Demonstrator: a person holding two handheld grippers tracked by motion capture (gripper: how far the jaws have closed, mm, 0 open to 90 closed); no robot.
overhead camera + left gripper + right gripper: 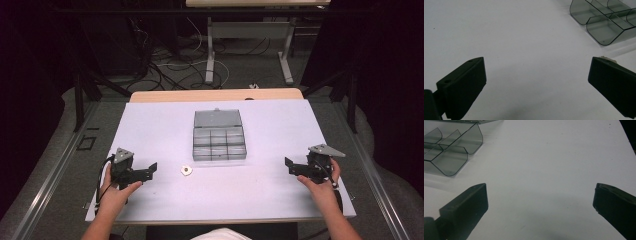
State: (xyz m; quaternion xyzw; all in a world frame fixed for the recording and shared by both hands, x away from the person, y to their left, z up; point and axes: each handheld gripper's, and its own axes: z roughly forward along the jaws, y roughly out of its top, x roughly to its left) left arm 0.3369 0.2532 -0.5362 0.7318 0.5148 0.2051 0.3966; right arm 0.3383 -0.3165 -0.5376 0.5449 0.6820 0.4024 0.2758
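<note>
Near the table (280, 130) middle, just left of the open clear organizer box (219, 136), lies a small pale ring (186, 170), probably light and stiff; pinch across its rim. Left tool (148, 170) and right tool (291, 166) gape empty.

Bright white table (280, 150), dark surroundings, soft grainy low-resolution pictures.
</note>
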